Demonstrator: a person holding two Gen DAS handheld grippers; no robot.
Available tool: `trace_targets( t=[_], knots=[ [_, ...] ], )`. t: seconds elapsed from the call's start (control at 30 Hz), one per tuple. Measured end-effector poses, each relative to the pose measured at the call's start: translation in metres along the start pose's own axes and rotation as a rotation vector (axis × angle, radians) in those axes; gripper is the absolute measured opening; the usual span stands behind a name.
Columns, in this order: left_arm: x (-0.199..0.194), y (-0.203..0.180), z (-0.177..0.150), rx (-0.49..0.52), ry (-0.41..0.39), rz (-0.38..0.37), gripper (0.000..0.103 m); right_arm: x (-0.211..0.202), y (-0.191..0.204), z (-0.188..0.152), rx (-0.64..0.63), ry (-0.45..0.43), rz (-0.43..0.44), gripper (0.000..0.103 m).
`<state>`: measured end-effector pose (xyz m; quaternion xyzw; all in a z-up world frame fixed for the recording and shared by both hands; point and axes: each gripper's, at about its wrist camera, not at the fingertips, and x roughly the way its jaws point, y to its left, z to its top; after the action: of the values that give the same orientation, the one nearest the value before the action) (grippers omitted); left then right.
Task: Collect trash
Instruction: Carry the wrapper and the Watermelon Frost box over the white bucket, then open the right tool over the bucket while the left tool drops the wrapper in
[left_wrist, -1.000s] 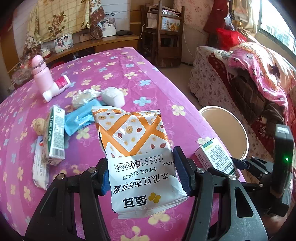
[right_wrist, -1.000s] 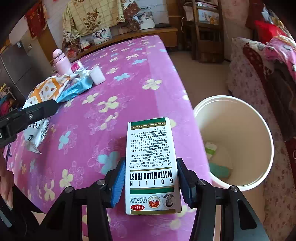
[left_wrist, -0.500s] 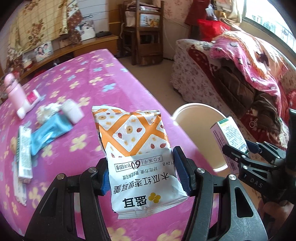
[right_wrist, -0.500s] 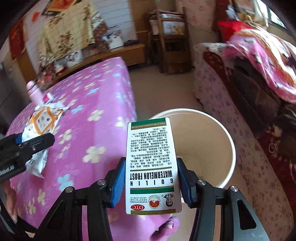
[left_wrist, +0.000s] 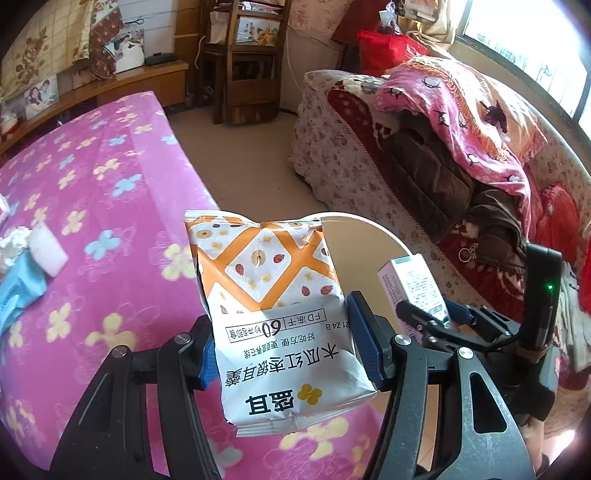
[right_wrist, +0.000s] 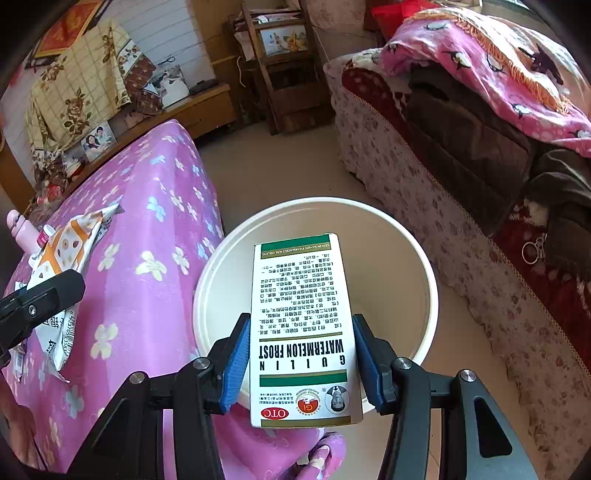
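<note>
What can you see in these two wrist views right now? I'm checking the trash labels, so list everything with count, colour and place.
snack packet: 1, white and orange, between the left gripper's pads, over the table's edge
medicine box: 1, white with green bands, between the right gripper's pads, above the bin
bin: 1, cream, on the floor beside the table
table: 1, pink floral cloth, left
blue wrapper: 1, blue, on the table's far left
white block: 1, white, beside the wrapper
pink bottle: 1, pink, far table end
sofa: 1, floral, with a pink blanket, right
left gripper: black, blue pads
right gripper: black, blue pads
</note>
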<state>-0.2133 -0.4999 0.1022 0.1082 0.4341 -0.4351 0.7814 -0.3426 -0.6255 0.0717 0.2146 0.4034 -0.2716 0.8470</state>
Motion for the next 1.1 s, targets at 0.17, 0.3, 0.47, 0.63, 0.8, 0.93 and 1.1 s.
trace_targets(
  t=[0.17, 0.3, 0.47, 0.63, 0.8, 0.93, 1.1],
  knots=[
    [0.008, -0.004, 0.0, 0.008, 0.004, -0.02, 0.059, 0.006, -0.003, -0.001, 0.005, 0.01, -0.012, 0.051],
    [0.013, -0.003, -0.002, -0.014, 0.006, -0.054, 0.071, 0.012, -0.01, -0.002, 0.046, 0.031, -0.03, 0.069],
    [0.015, 0.0, -0.005, -0.039, 0.025, -0.078, 0.073, 0.008, -0.013, -0.008, 0.073, 0.032, -0.024, 0.072],
    [0.012, 0.004, -0.01, -0.043, 0.029, -0.079, 0.073, 0.007, -0.01, -0.013, 0.061, 0.05, -0.022, 0.072],
    [0.008, 0.002, -0.007, -0.056, 0.019, -0.128, 0.074, 0.002, -0.008, -0.017, 0.061, 0.047, -0.017, 0.072],
    [0.006, 0.003, -0.005, -0.076, 0.013, -0.168, 0.076, -0.005, -0.015, -0.016, 0.077, 0.036, -0.026, 0.072],
    [0.009, 0.003, -0.001, -0.101, 0.018, -0.202, 0.077, -0.011, -0.024, -0.014, 0.106, 0.022, -0.019, 0.072]
  ],
)
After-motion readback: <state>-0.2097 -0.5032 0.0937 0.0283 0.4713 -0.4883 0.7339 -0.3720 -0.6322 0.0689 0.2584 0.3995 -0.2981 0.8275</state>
